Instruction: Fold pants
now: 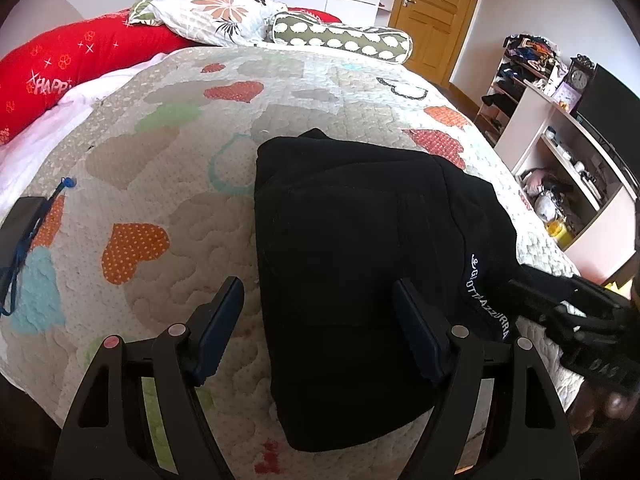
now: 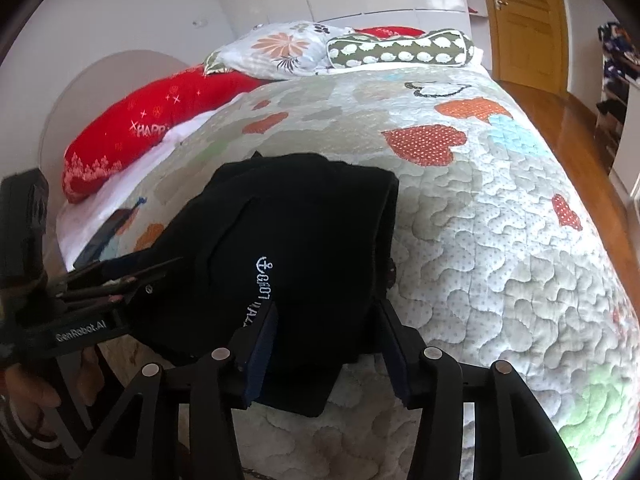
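The black pants [image 1: 352, 240] lie folded into a compact bundle on the quilted bedspread [image 1: 168, 152], with white lettering on one edge. My left gripper [image 1: 318, 300] is open, its jaws wide apart just above the bundle's near left edge, holding nothing. My right gripper [image 2: 328, 320] is open too, its jaws straddling the near edge of the pants [image 2: 304, 232] without pinching them. The right gripper also shows at the far right of the left wrist view [image 1: 576, 312], and the left gripper at the left of the right wrist view [image 2: 120, 280].
Red pillow [image 1: 68, 64], floral pillow [image 1: 216, 12] and green bolster [image 1: 340, 38] lie at the bed's head. A dark flat object with a blue cord [image 1: 18, 232] lies on the bed's left. Cluttered shelves [image 1: 560, 160] stand right, a wooden door [image 1: 432, 12] beyond.
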`<state>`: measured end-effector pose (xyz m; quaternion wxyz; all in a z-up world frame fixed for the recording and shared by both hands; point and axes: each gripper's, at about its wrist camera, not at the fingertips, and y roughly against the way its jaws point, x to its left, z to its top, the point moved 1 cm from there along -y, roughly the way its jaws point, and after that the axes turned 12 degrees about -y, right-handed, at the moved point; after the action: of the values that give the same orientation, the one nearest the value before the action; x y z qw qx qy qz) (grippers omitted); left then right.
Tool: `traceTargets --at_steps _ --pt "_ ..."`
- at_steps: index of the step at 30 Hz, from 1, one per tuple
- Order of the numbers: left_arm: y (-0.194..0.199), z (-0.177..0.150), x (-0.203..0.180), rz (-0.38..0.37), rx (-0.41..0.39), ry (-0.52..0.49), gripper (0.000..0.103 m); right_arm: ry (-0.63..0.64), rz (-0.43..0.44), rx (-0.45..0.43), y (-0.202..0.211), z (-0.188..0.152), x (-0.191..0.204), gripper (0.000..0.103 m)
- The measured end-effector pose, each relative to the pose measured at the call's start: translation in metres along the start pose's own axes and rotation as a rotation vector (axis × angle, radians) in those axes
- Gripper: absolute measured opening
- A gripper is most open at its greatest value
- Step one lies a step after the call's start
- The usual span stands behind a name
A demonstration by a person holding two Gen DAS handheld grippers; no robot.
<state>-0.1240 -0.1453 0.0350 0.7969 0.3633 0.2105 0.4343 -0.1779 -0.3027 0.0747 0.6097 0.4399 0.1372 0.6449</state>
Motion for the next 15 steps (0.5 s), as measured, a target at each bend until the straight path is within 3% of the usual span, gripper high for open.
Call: traceTargets --at_steps 11,15 --pt "0.003 0.001 -0.001 -0.004 0.004 -0.005 0.077 -0.036 0.027 -0.008 -0.002 0.002 -0.007 0.05" --pt "0.004 0.002 0.007 -0.066 0.021 0.025 0.077 -0.066 0.044 -0.007 -0.003 0.004 -0.016 0.052"
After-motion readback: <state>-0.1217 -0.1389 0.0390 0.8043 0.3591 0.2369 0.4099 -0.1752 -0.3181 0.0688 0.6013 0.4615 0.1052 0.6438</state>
